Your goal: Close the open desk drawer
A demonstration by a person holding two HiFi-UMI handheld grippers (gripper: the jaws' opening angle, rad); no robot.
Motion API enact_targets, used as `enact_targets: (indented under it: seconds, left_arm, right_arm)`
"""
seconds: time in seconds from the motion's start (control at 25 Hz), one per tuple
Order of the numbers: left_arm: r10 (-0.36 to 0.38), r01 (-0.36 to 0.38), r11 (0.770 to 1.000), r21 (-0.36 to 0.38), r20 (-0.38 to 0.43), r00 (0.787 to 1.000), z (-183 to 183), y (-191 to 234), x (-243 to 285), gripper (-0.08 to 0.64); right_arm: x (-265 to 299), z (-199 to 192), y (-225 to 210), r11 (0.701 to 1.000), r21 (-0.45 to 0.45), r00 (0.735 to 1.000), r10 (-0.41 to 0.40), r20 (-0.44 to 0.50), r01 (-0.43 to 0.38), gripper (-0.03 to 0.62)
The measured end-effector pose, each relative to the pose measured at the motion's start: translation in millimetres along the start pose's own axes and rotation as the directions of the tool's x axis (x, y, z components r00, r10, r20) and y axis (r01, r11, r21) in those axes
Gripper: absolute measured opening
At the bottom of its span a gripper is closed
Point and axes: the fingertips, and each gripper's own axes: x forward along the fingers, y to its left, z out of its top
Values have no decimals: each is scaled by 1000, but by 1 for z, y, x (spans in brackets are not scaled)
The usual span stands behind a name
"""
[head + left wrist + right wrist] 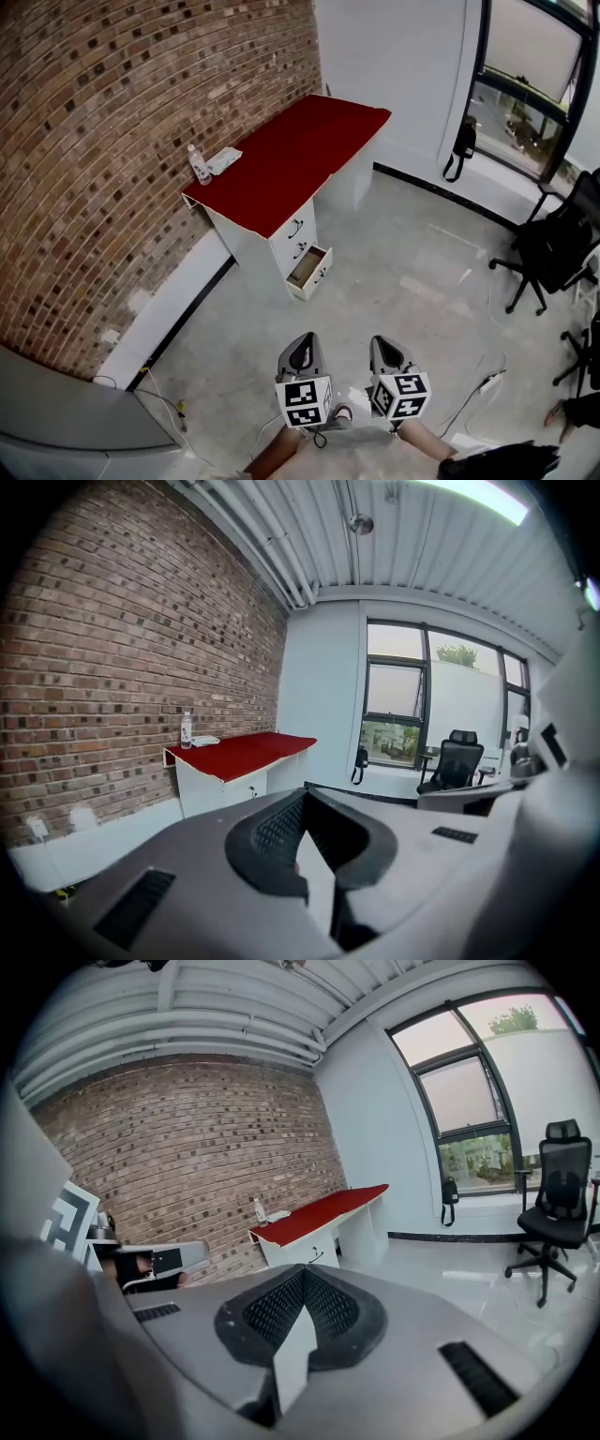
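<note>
A white desk with a red top (291, 159) stands against the brick wall, a few steps ahead of me. Its lowest drawer (307, 269) is pulled out over the floor; the two drawers above it are closed. My left gripper (302, 340) and right gripper (384, 343) hang side by side low in the head view, well short of the desk. Both are shut and hold nothing. The left gripper view shows the shut jaws (302, 797) with the desk (246, 754) beyond. In the right gripper view the shut jaws (305, 1277) point toward the desk (323, 1211).
A clear bottle (198, 166) and a flat white packet (225, 159) sit at the desk's left end. A black office chair (558, 244) stands at the right, a black bag (459, 145) hangs below the window, and a white cable (478, 384) lies on the floor.
</note>
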Motion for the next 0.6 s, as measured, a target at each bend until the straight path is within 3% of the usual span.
enact_targets:
  seconds: [0.6]
  left_arm:
    - [-39, 40, 998, 39, -31, 999, -1, -29, 50, -3]
  right_arm:
    - [13, 3, -56, 998, 50, 999, -50, -8, 50, -2]
